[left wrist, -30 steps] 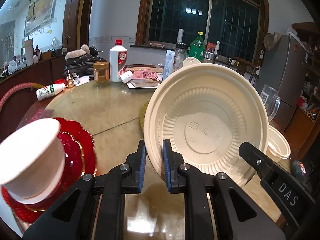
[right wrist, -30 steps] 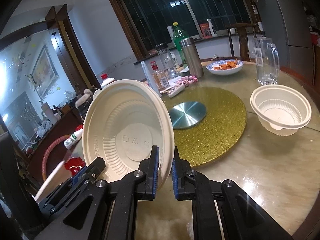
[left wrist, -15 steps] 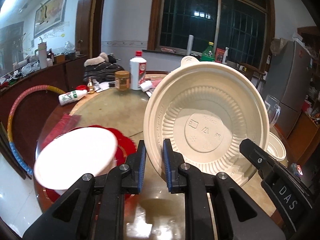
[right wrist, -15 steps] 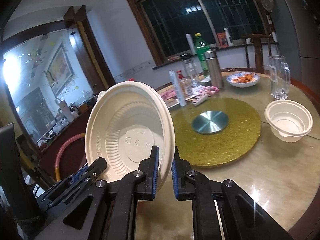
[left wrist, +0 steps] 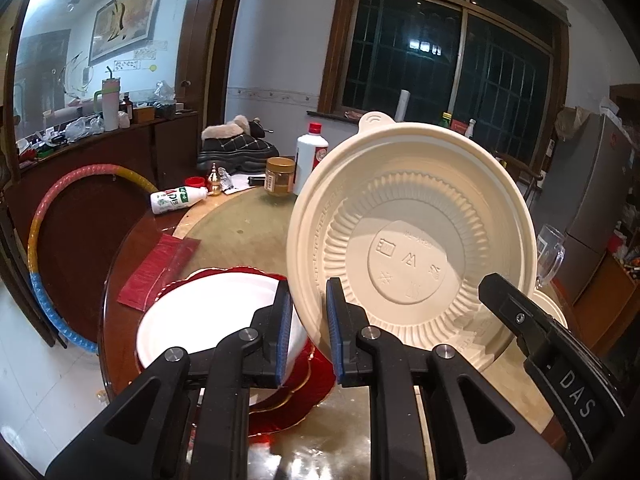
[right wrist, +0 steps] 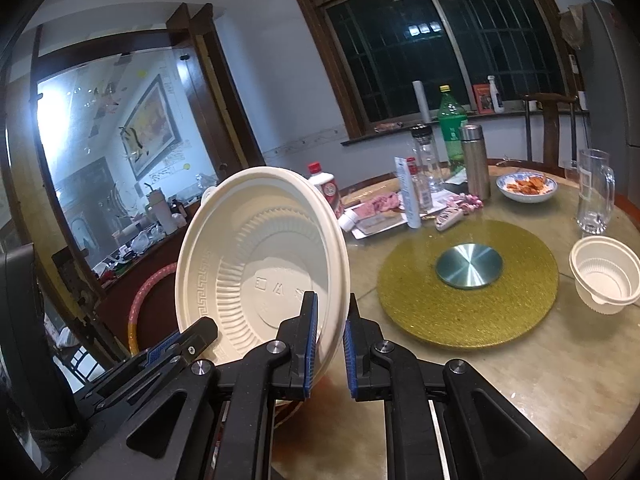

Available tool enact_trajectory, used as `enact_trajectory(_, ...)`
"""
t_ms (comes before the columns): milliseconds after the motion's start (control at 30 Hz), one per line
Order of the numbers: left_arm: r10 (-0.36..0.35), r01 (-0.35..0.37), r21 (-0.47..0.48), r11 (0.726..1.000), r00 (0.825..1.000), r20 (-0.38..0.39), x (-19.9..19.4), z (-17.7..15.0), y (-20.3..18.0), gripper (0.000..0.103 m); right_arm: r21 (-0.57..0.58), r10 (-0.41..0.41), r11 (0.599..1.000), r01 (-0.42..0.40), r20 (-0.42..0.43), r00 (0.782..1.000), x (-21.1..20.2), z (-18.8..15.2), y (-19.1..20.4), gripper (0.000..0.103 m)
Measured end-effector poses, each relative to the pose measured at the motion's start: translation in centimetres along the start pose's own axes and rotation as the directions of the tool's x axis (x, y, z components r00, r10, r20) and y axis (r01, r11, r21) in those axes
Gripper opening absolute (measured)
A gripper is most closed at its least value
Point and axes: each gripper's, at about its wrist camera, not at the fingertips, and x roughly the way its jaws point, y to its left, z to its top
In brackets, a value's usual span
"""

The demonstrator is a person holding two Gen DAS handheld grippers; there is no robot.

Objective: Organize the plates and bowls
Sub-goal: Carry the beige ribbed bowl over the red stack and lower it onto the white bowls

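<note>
Lower centre of the left wrist view: left tool (left wrist: 307, 328) has its blue-padded jaws clamped on the lower left rim of the large cream ribbed plastic bowl (left wrist: 412, 248), which stands tilted almost on edge in the air, hollow side toward the camera. Lower centre of the right wrist view: right tool (right wrist: 329, 350) straddles the opposite rim of the cream bowl (right wrist: 260, 272); a gap shows beside the right pad, so whether it truly pinches cannot be told. Just behind the left tool, lower left of the frame, a white round bowl (left wrist: 208, 312) sits on a scalloped red plate with gold edging (left wrist: 296, 396) on the glossy round marble worktop (left wrist: 240, 224). Judged step: carrying the cream bowl toward a stack, most likely the white bowl on the red plate. Next move calls for levelling the bowl mouth-up, centring it over the white one, lowering, then parting both tools together. Mid-right of the right wrist view: a small cream ribbed plastic bowl (right wrist: 606, 274) rests on the worktop beside the gold glitter turntable (right wrist: 468, 292), not yet gathered. Farther, upper right: a blue-rimmed dish of orange food (right wrist: 526, 186).
</note>
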Motion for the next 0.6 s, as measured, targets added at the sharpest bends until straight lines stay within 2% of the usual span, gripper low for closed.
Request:
enact_trajectory(267, 0.011, -0.012, -0.055, 0.998, 1.0, -0.023, -1.0, 1.8, 3.7, 0.015, -0.033, 0.061, 0.997, -0.063, -0.041, 0.997, 0.9, 1.3, 3.4, 0.012)
enact_trajectory(433, 0.081, -0.082, -0.056, 0.995, 0.997, -0.02, -1.7, 2.4, 6.1, 0.015, -0.039, 0.114, 0.992, -0.119, -0.114, 0.987, 2.8, 2.0, 6.4, 0.012)
enact_trajectory(600, 0.084, -0.094, -0.101, 0.99, 0.992, -0.094, -0.4, 2.3, 8.8, 0.016, -0.025, 0.15, 0.987, -0.158, -0.203, 0.968, 5.8, 1.7, 8.0, 0.012)
